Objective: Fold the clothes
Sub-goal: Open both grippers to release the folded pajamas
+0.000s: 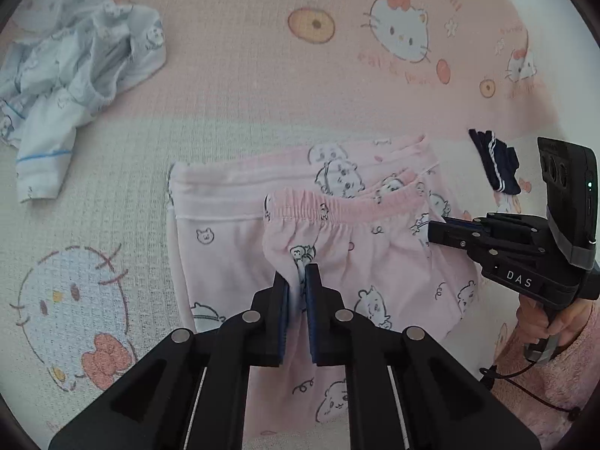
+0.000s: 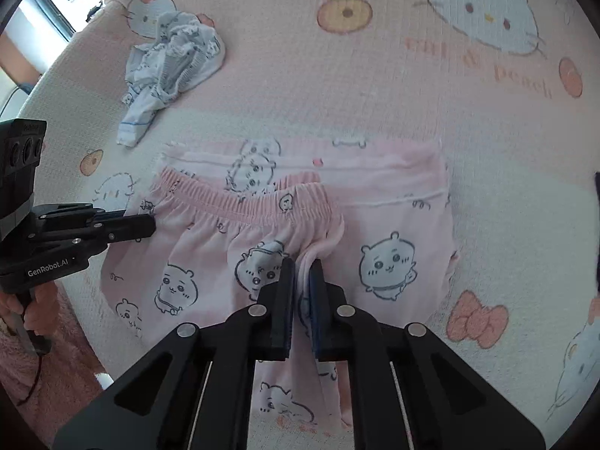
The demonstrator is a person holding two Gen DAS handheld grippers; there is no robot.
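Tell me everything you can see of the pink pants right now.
The pink pants are soft knit with cartoon animal prints and a gathered elastic waistband. They lie partly folded on the patterned bedspread, layers stacked, waistband facing away from the cameras. The left gripper and the right gripper each have jaws shut on a bunched pinch of fabric just below the waistband, at opposite sides. Nothing else touches them.

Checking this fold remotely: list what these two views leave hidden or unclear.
- Pink pants: legs run under the left gripper in the left wrist view, under the right gripper in the right wrist view.
- Navy garment: a cut-off sliver at the right wrist view's edge.
- Blue clothes: crumpled, type unclear.
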